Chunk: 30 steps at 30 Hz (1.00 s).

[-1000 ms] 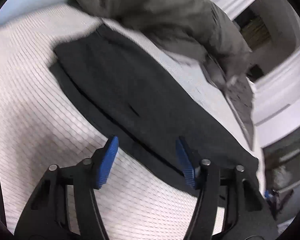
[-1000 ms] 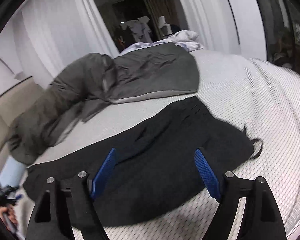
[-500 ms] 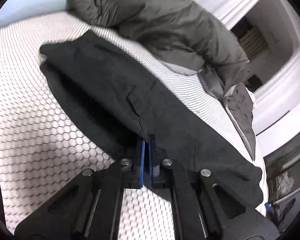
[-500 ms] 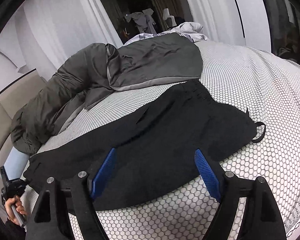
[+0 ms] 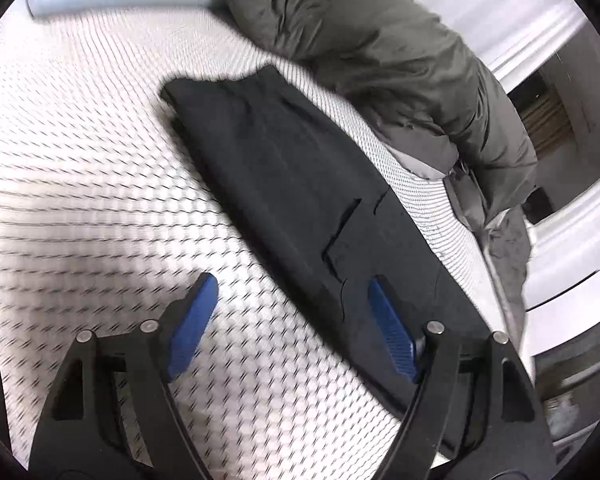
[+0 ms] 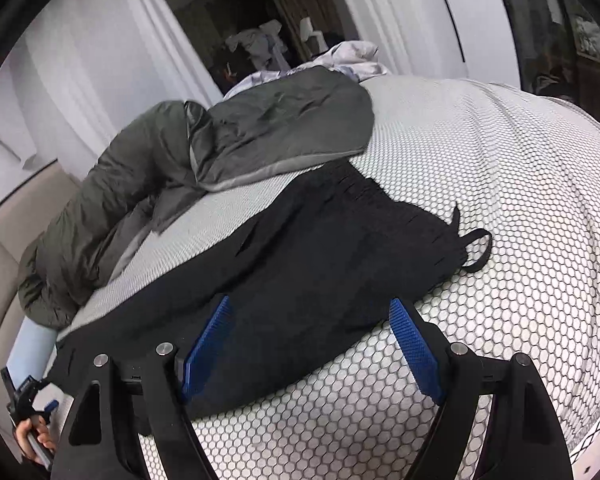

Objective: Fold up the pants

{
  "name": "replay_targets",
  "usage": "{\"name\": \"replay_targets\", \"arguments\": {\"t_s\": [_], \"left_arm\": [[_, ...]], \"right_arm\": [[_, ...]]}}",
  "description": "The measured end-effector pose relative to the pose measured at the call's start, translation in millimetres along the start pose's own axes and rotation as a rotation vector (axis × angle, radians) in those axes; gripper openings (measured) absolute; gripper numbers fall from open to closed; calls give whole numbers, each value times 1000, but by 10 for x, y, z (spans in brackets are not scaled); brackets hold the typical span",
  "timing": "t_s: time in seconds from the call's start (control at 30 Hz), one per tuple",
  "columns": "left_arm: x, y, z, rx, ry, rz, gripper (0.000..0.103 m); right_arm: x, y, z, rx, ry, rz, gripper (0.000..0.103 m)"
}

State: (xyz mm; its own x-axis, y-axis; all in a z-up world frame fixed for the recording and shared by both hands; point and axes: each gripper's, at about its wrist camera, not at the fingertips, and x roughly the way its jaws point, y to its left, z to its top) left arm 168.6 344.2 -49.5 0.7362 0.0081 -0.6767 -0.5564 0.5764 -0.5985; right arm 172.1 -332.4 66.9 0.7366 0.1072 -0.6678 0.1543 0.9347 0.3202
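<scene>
Since the earlier frame, the left gripper (image 5: 292, 320) has just been opened wide, its jaws astride the near edge of the pants (image 5: 300, 176), nothing gripped. The right gripper (image 6: 312, 344) is held wide above the pants, which lie flat on the bed (image 6: 500, 184). Only the top layer might be caught, so the fold could skew. Counted: one pants, two grippers, one jacket (image 6: 236, 148).

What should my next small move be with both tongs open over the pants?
Probably lower the right tongs onto the near edge of the black pants close to the waistband and pinch it. The pants lie flat, folded lengthwise on the honeycomb bedcover. The left tongs have just opened and straddle the same edge toward the leg end, ready to pinch.
</scene>
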Motion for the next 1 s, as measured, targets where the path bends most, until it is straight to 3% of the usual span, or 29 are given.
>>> {"name": "replay_targets", "arguments": {"t_s": [0.1,0.17,0.23,0.37,0.57,0.6,0.7,0.73,0.83,1.0], "left_arm": [[235,-4,157,-24,-10,19,49],[362,-41,215,-9,-14,33,15],[406,-21,206,-27,-17,11,4],[113,-116,215,42,-79,-26,3],[131,-110,258,42,-69,10,3],[160,-119,269,39,-66,11,3],[143,-86,291,38,-62,-5,3],[54,-6,267,44,-61,-10,3],[-128,63,179,60,-68,-16,3],[-566,233,-83,101,-74,-1,3]], "right_arm": [[48,-60,-13,19,23,10,82],[115,-93,-31,13,45,-20,82],[172,-151,-46,7,64,-52,82],[244,-385,-49,83,112,-55,82],[594,-635,-68,295,191,177,79],[668,-648,-48,318,180,197,70],[867,-654,-52,352,152,165,22],[865,-644,-86,356,152,162,15],[606,-609,-73,316,109,173,10],[107,-719,-196,289,126,213,9]]}}
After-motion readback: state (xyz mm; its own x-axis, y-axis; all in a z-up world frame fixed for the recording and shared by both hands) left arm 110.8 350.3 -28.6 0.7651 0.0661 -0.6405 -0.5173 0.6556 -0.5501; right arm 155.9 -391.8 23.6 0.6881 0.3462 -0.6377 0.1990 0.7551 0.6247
